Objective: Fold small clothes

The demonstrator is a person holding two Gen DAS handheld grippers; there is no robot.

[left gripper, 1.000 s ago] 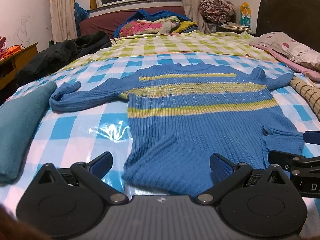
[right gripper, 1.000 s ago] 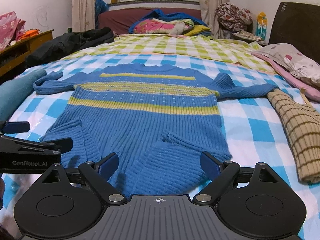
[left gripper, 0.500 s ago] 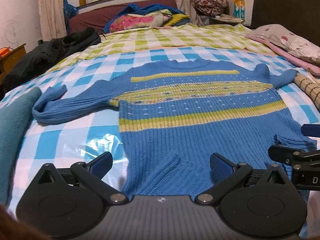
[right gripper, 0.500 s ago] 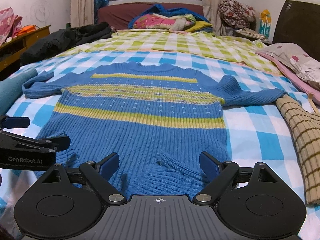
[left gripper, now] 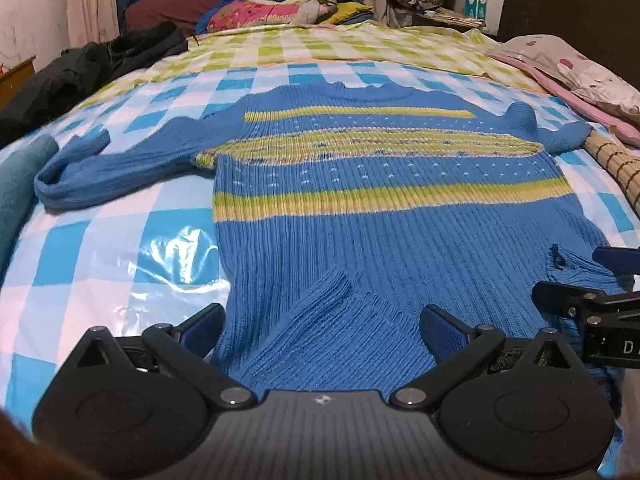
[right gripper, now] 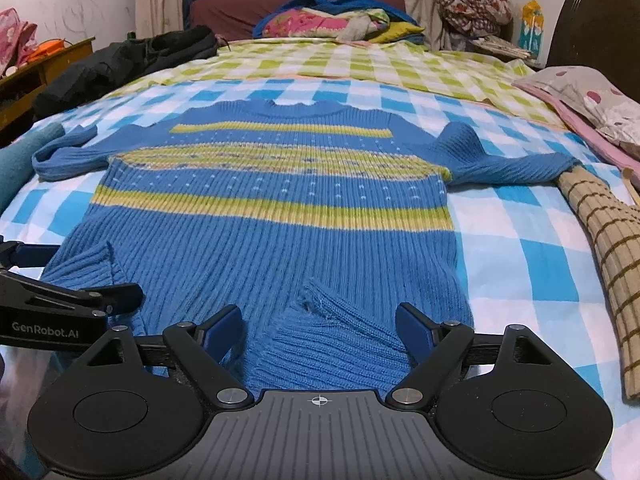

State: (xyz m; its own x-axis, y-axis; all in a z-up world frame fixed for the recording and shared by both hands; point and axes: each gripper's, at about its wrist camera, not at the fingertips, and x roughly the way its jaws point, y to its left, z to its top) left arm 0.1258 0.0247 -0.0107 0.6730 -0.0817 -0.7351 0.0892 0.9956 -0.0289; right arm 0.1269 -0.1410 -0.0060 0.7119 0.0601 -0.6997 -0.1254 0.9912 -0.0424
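On the blue-and-white checked bedspread (right gripper: 516,276) I have the blue striped sweater (right gripper: 272,216) lying flat on its front or back, collar away from me, hem toward both grippers. Its left sleeve (left gripper: 92,172) stretches out toward a teal folded cloth (left gripper: 16,184); its right sleeve (right gripper: 508,164) reaches a tan checked garment (right gripper: 604,240). No fold across the body is made yet, so I judge the work barely begun: sleeves and body are all left.

My left gripper (left gripper: 320,324) stands spread, with the hem's left corner, already flipped up a little, lying between the jaws and not pinched. My right gripper (right gripper: 320,324) is wide too, its jaws closing, the turned-up right part of the hem between them but untouched by the pads.
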